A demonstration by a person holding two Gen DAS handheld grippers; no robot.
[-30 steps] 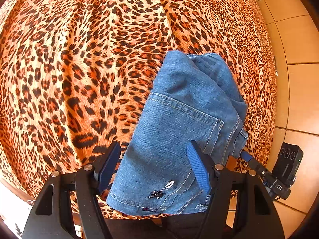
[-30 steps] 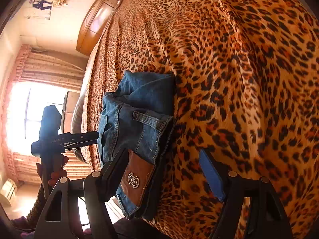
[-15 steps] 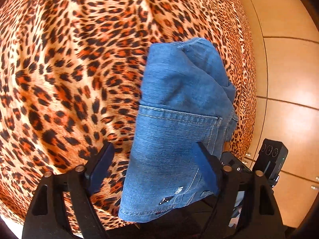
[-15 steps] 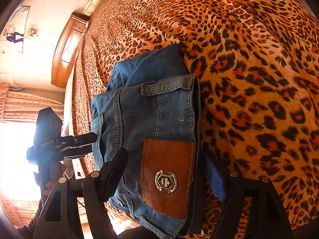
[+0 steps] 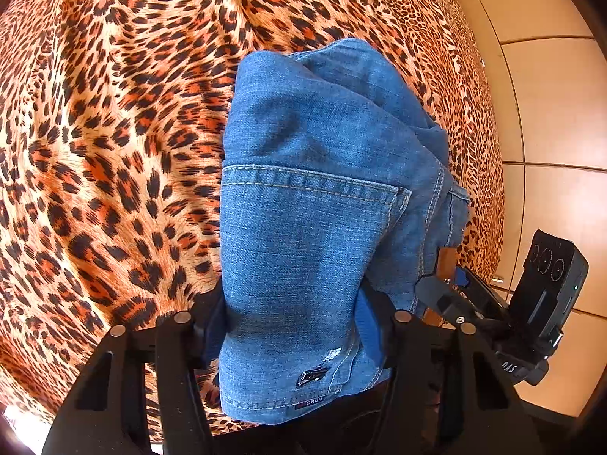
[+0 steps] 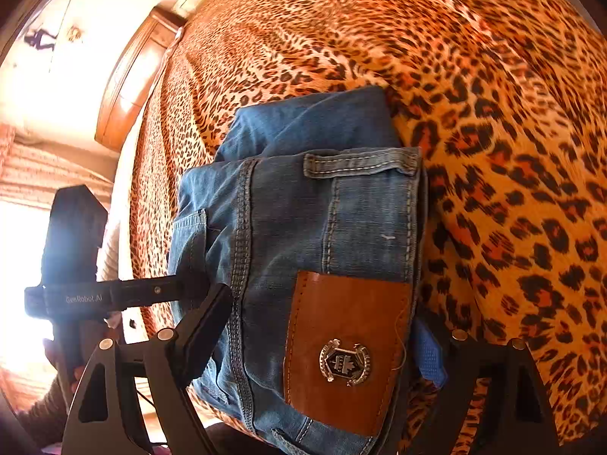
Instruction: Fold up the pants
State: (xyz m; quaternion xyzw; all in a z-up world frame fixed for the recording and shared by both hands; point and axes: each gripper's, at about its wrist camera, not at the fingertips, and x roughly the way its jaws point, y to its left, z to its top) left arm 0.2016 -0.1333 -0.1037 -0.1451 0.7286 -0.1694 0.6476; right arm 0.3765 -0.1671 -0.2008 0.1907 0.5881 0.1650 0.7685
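The blue denim pants (image 5: 322, 197) lie folded into a thick bundle on the leopard-print bedspread (image 5: 114, 151), near its edge. My left gripper (image 5: 292, 326) straddles the near end with the back pocket. Its jaws are closing and both pads press the denim sides. In the right wrist view the waistband end of the pants (image 6: 303, 227), with its brown leather patch (image 6: 341, 349), fills the gap of my right gripper (image 6: 320, 333). Those jaws are opening and stand wide around the bundle.
Beige floor tiles (image 5: 550, 132) lie past the bed's right edge. A wooden headboard (image 6: 129, 83) and bright curtains (image 6: 22, 189) show beyond the bed. The left tool's black housing (image 6: 72, 250) and a person's hand (image 6: 57, 364) sit left of the pants.
The left jaws widened, then closed in against the pants' sides. The right gripper moved over the waistband, so the bundle now sits between its fingers, and its jaws spread wider.
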